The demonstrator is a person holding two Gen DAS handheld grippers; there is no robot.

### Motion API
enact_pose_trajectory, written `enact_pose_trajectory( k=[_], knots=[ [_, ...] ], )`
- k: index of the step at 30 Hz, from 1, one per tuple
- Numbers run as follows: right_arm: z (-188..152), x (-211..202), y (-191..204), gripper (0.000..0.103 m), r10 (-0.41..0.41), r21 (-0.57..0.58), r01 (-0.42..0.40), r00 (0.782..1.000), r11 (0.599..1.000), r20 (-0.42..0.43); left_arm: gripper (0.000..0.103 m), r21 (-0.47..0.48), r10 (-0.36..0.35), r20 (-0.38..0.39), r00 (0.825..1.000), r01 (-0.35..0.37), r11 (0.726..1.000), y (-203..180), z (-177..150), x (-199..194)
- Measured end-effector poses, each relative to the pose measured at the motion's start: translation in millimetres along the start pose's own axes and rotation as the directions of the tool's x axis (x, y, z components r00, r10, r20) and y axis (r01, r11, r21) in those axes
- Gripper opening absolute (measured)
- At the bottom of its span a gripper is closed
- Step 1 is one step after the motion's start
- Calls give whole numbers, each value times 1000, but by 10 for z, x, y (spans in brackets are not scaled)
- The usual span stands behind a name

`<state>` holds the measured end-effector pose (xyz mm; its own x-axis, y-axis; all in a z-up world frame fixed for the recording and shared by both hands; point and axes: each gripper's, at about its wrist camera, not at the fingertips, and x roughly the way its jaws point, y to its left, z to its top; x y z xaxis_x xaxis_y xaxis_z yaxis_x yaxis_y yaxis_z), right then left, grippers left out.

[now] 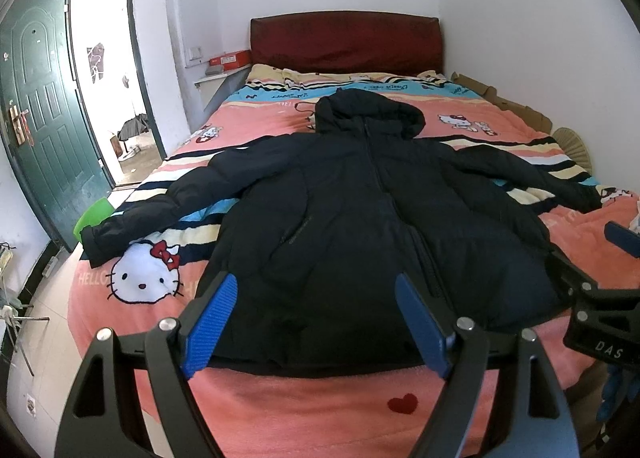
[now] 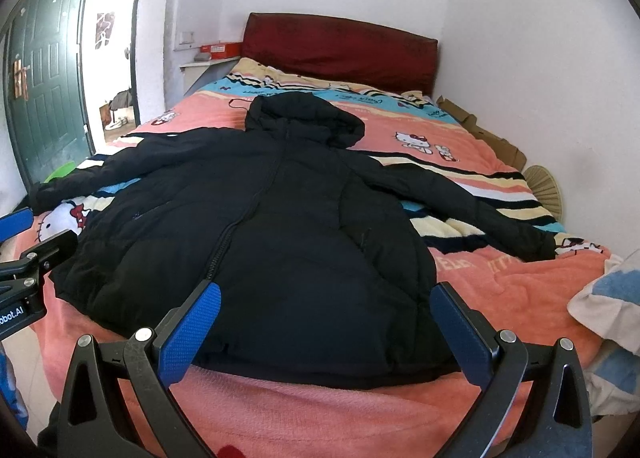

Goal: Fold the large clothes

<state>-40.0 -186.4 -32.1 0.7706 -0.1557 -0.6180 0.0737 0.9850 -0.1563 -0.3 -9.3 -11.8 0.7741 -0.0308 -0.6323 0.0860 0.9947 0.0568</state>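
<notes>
Two grippers hover at the foot of a bed, with a black hooded jacket spread flat ahead of them.

Filling most of both views, the bed carries a pink cartoon-cat blanket, with a dark red headboard at upper centre and a green door at the left edge. On it lies the jacket, front up and zipped, its long axis running from the hem at lower centre up to the hood, sleeves thrown out to left and right. The left gripper and right gripper both stand with jaws wide and empty, just short of the hem, each seeming about equally near its own half. I judge folding has not begun, and a sleeve is the likely first grasp.
</notes>
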Motion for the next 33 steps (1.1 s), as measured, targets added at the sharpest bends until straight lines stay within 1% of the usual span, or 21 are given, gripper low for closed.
enact_pose_trajectory(
  k=[14,25,29,33],
  knots=[
    [27,-13,25,103,-3,-9,3,1000,1000,7,81,3,-4,-5,1000,4,1000,-47,-6,29],
    [43,-24,31,103,-3,-8,3,1000,1000,13,81,-4,-29,-4,1000,29,1000,-77,27,31],
    [61,-19,31,103,-1,-7,1,1000,1000,17,81,7,-20,10,1000,20,1000,-121,39,21],
    [69,-6,30,103,2,-1,-2,1000,1000,20,81,11,-15,8,1000,15,1000,-134,53,28]
  ],
)
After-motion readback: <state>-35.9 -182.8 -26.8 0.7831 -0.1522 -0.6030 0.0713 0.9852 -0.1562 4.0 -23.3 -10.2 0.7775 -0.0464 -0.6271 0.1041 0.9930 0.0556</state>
